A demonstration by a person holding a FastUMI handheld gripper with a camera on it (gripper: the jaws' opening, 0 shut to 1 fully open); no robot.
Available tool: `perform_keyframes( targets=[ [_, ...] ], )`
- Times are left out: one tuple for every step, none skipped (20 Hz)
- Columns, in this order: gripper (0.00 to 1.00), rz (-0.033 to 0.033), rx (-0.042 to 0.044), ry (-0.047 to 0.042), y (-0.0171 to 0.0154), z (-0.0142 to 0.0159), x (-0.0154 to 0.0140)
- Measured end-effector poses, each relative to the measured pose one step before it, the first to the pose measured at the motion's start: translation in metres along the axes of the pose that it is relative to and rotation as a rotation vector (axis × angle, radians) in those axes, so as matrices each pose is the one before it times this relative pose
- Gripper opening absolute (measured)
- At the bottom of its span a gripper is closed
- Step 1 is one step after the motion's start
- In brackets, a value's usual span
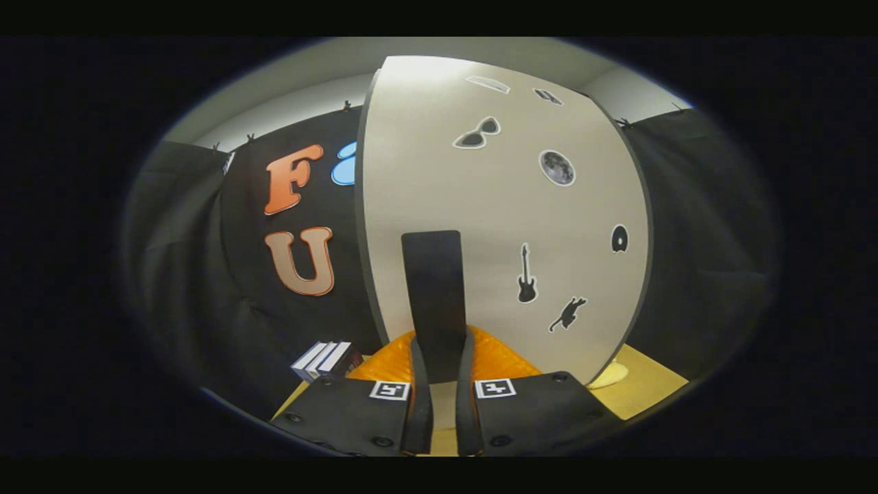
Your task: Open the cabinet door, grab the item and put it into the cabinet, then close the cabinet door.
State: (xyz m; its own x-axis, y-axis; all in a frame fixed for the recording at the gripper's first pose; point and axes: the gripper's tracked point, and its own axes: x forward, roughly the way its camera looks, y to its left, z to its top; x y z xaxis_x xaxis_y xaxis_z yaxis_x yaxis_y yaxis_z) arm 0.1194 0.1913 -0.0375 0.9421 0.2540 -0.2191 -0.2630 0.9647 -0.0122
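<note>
1. At the lower left of the frame, a small stack of white-edged boxes [322,360] lay on the tan tabletop [651,384], beside the booth's black cloth wall.
2. In the lower centre, the gripper [439,384] stood nearly closed, both fingers seeming to press on a flat black upright handle [433,295].
3. Just behind the fingers, a ribbed orange object [497,360] sat on the table; I could not tell whether it was the item.
4. The pale grey sticker-covered cabinet door [494,206] filled the centre, its long axis vertical. It looked stiff and light; the handle, likely smooth, seemed the right hold.
5. At the lower right, a pale yellow object [610,374] peeped past the door's edge.
</note>
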Motion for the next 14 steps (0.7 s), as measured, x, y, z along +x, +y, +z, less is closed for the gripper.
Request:
perform_keyframes(
  targets=[
    [0.24, -0.00229, 0.00118, -0.00367, -0.00198, 0.00095, -0.00429],
    [0.24, -0.00321, 0.00225, -0.00585, -0.0017, 0.00018, -0.00359],
    [0.24, -0.00024, -0.00046, -0.00629, -0.00192, 0.00037, -0.00353],
    [0.23, -0.00048, -0.00179, -0.00425, -0.00264, -0.00011, -0.00213],
    [0.23, 0.00243, 0.00127, -0.00137, -0.00233, 0.00037, -0.00491],
    [0.23, 0.00335, 0.00843, -0.00088, -0.00156, 0.00016, -0.00359],
    [0.23, 0.00441, 0.00793, 0.00344, -0.00108, -0.00027, -0.005],
    [0.22, 0.00265, 0.01183, -0.00188, -0.00123, 0.00027, -0.00376],
    [0.22, -0.0028, 0.00111, 0.00001, -0.00268, 0.00027, -0.00284],
    [0.22, -0.00793, -0.00304, -0.00342, -0.00206, -0.00038, -0.00175],
    [0.22, -0.0121, -0.00586, -0.00296, -0.00303, 0.00003, -0.00213],
    [0.21, -0.01517, -0.00517, -0.00213, -0.00296, 0.00033, -0.00178],
    [0.21, -0.01558, -0.00301, -0.00373, -0.00519, 0.00072, -0.00131],
    [0.21, -0.01523, 0.00044, -0.00358, -0.00442, 0.00039, -0.00159]
  ],
)
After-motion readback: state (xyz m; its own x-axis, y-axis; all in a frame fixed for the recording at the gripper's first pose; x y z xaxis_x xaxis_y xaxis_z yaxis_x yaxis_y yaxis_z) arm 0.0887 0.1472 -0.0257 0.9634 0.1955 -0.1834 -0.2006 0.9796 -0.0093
